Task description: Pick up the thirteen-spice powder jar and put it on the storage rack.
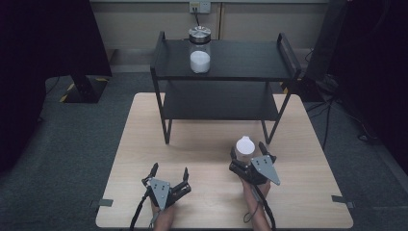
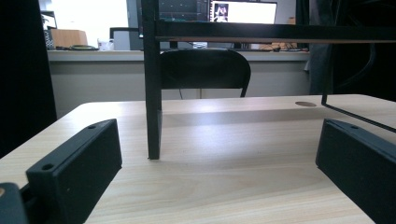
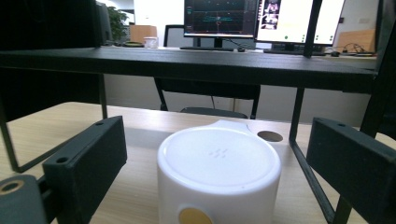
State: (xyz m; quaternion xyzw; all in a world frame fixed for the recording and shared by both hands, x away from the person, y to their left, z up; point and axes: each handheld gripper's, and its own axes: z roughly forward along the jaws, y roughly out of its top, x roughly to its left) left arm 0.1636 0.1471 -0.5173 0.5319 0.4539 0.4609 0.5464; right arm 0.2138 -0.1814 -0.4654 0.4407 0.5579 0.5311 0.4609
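Observation:
A round white lidded container (image 1: 244, 146) with a small spout tab stands on the wooden table (image 1: 139, 144), in front of the black rack. My right gripper (image 1: 248, 150) is open, one jaw on each side of it. In the right gripper view the container (image 3: 218, 163) has a yellow dot low on its front. There it sits between the jaws of the right gripper (image 3: 218, 140) with a gap on both sides. My left gripper (image 1: 170, 169) rests open near the table's front edge, with nothing between its jaws.
A black two-tier rack (image 1: 226, 60) stands at the back of the table, with a glass jar (image 1: 199, 50) of white powder on its top shelf. One rack leg (image 2: 152, 116) rises straight ahead of the left gripper (image 2: 217, 140). Dark stands and cables flank the table.

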